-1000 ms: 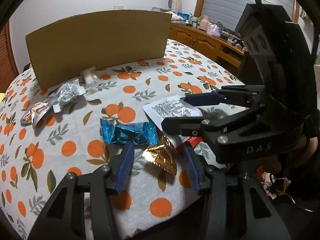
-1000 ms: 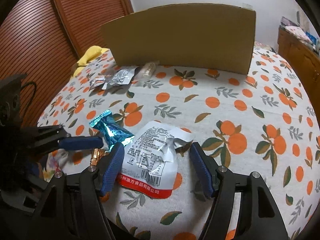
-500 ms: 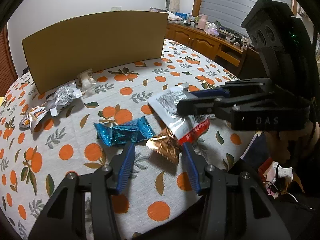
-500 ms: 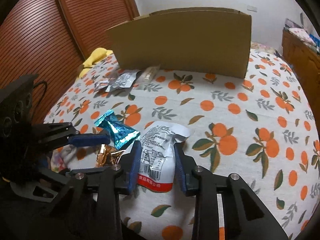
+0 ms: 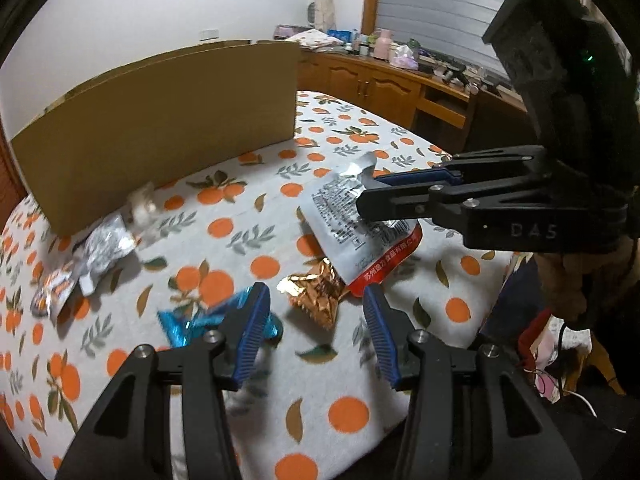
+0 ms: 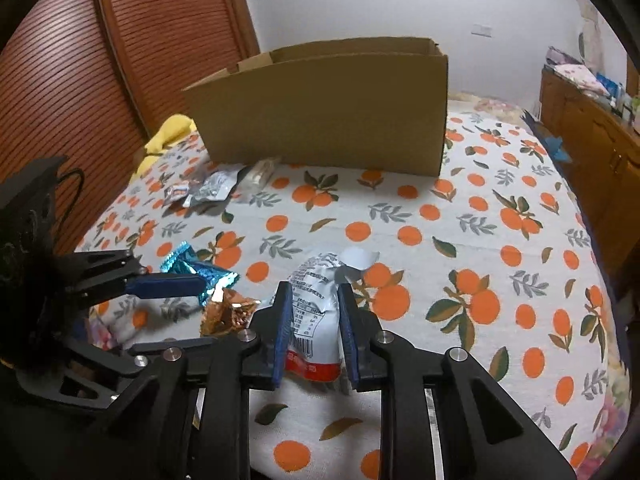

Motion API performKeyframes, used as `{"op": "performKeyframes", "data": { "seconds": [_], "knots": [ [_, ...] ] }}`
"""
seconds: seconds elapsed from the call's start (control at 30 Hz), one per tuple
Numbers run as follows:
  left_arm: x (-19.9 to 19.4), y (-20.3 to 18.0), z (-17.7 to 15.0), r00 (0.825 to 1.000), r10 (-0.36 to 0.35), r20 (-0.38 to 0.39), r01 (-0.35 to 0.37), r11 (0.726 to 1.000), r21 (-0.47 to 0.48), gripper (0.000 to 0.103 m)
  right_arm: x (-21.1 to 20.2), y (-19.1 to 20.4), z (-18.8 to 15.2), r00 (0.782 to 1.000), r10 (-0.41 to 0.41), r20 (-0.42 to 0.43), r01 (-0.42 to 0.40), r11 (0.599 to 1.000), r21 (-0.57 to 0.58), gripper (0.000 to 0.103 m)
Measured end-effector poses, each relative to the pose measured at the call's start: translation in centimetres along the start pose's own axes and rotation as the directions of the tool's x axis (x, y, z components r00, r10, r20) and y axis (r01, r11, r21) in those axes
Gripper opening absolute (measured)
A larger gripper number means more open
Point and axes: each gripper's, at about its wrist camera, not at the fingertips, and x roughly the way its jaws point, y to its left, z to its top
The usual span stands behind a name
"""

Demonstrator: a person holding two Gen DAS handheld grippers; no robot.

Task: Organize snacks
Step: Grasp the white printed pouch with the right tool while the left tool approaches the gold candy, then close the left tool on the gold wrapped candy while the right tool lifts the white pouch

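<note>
My right gripper (image 6: 314, 300) is shut on a white snack pouch (image 6: 316, 316) with a red bottom band and holds it lifted off the table; in the left wrist view the right gripper (image 5: 366, 200) grips the pouch (image 5: 348, 224). My left gripper (image 5: 316, 312) is open, low over a gold wrapper (image 5: 316, 292), with a blue wrapper (image 5: 188, 320) beside its left finger. In the right wrist view the left gripper (image 6: 196, 286) sits by the blue wrapper (image 6: 192, 266) and the gold wrapper (image 6: 226, 312). An open cardboard box (image 6: 328, 120) stands at the back.
Several silver and orange snack packets (image 5: 96, 252) lie by the box (image 5: 160, 128); they also show in the right wrist view (image 6: 212, 186). The orange-print tablecloth (image 6: 480, 240) covers the table. A yellow cloth (image 6: 168, 136) lies left of the box. A wooden cabinet (image 5: 384, 84) stands beyond.
My right gripper closed on the white pouch and lifted it off the table. My left gripper stayed open and pulled back slightly from the gold and blue wrappers.
</note>
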Motion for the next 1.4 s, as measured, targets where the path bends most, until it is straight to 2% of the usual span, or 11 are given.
{"op": "performKeyframes", "data": {
  "seconds": [0.07, 0.2, 0.23, 0.5, 0.6, 0.9, 1.1, 1.17, 1.23, 1.4],
  "knots": [
    [0.5, 0.0, 0.5, 1.000, 0.011, -0.010, -0.010, 1.000, 0.022, 0.048, -0.4, -0.1, 0.2, 1.000, 0.007, 0.012, -0.007, 1.000, 0.004, 0.017],
    [1.6, 0.6, 1.4, 0.999, -0.021, -0.038, 0.023, 0.999, 0.030, 0.049, -0.9, 0.0, 0.8, 0.999, 0.006, 0.033, -0.006, 1.000, -0.002, 0.011],
    [1.7, 0.6, 1.5, 0.999, -0.023, -0.042, 0.025, 0.999, 0.032, 0.049, -1.1, 0.0, 0.9, 0.999, 0.007, 0.039, -0.007, 1.000, -0.002, 0.001],
    [2.5, 0.8, 2.3, 0.998, -0.030, -0.063, 0.034, 0.997, 0.062, 0.050, -1.2, -0.8, 1.2, 0.999, -0.018, 0.038, 0.018, 1.000, -0.001, 0.000],
    [2.8, 0.8, 2.8, 0.997, -0.025, -0.073, 0.030, 0.997, 0.068, 0.055, -1.7, -1.1, 1.3, 0.998, -0.025, 0.052, 0.025, 1.000, 0.004, 0.000],
    [4.1, 1.5, 3.1, 0.993, -0.064, -0.100, 0.066, 0.998, 0.013, 0.054, -3.3, -1.8, 1.8, 0.995, -0.074, 0.073, 0.076, 0.997, -0.013, 0.000],
    [4.2, 1.1, 3.3, 0.993, -0.078, -0.093, 0.079, 0.997, 0.016, 0.043, -3.5, -2.4, 2.0, 0.994, -0.081, 0.078, 0.082, 0.997, -0.013, 0.000],
    [4.4, 1.1, 3.5, 0.992, -0.090, -0.089, 0.091, 0.996, 0.014, 0.027, -3.5, -2.4, 2.1, 0.993, -0.083, 0.078, 0.085, 0.996, -0.013, 0.000],
    [4.4, 1.2, 3.5, 0.991, -0.104, -0.084, 0.104, 0.995, 0.002, 0.019, -3.5, -2.6, 2.1, 0.993, -0.083, 0.078, 0.085, 0.996, -0.010, 0.000],
    [4.0, 1.8, 3.5, 0.994, -0.087, -0.074, 0.086, 0.996, -0.017, 0.017, -3.5, -3.1, 2.2, 0.993, -0.090, 0.075, 0.090, 0.996, -0.005, 0.000]
  ]
}}
